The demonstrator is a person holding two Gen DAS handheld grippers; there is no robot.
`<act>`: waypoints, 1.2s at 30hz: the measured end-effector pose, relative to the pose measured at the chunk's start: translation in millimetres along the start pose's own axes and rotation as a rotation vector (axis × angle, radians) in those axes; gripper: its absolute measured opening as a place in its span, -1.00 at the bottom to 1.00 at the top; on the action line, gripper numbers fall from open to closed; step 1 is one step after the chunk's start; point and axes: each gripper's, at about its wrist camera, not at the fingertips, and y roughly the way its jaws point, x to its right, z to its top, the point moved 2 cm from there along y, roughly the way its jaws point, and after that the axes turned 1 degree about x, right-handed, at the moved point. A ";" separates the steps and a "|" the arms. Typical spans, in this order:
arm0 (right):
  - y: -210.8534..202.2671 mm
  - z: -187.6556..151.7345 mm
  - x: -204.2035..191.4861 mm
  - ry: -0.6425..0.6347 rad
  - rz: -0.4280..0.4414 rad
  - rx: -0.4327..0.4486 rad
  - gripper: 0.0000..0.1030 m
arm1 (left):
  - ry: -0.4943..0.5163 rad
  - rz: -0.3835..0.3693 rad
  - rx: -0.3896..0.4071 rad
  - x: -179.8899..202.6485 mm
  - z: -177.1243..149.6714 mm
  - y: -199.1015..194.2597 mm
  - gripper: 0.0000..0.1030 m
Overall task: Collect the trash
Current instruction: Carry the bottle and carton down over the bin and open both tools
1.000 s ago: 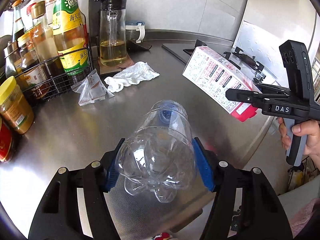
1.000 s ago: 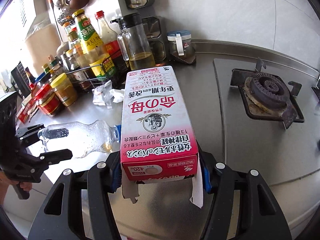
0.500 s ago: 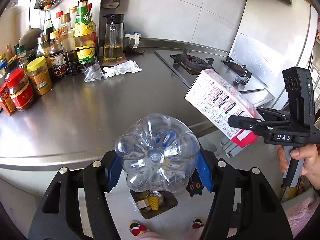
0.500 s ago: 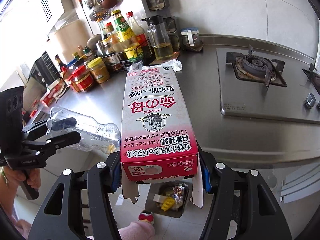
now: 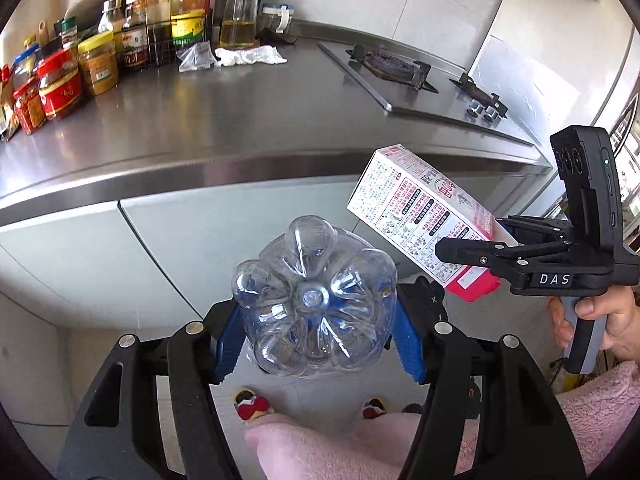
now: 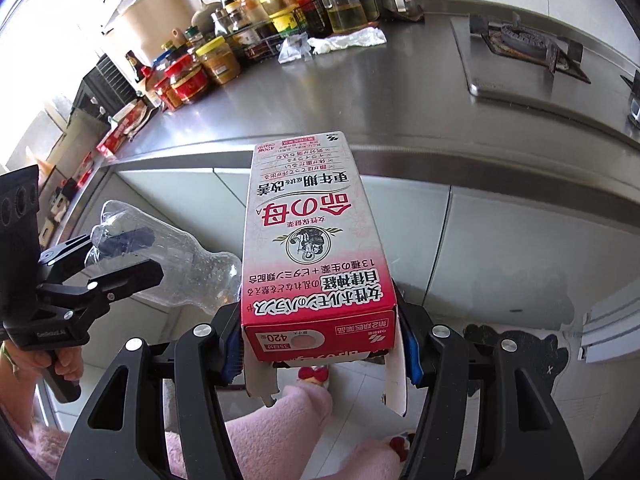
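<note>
The left gripper (image 5: 316, 344) is clamped on a clear plastic bottle (image 5: 314, 314), its blue pads pressing the bottle's sides; the bottle's petal-shaped bottom faces the camera at the centre of the left wrist view, held in the air in front of the grey cabinet doors (image 5: 200, 248). The right gripper (image 6: 320, 350) is closed on a red and white carton (image 6: 316, 240), gripping it at its red end with the open flaps hanging down at the lower centre of the right wrist view; the carton points away toward the counter edge. In the left wrist view the carton sits at the right of the frame, just beside the bottle and tilted. On the steel counter (image 5: 240, 120) at the upper part of the frame lie a crumpled white tissue (image 5: 250, 56) and a clear plastic wrapper (image 5: 194, 58), next to a wire rack of bottles (image 5: 168, 36) and several jars (image 5: 60, 84). A gas stove (image 6: 524, 44) sits at the upper right of the right wrist view.
</note>
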 end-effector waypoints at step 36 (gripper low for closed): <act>271.3 -54.9 85.6 0.345 -0.078 -0.520 0.19 | -0.110 0.030 -0.361 -65.4 -111.1 270.4 0.16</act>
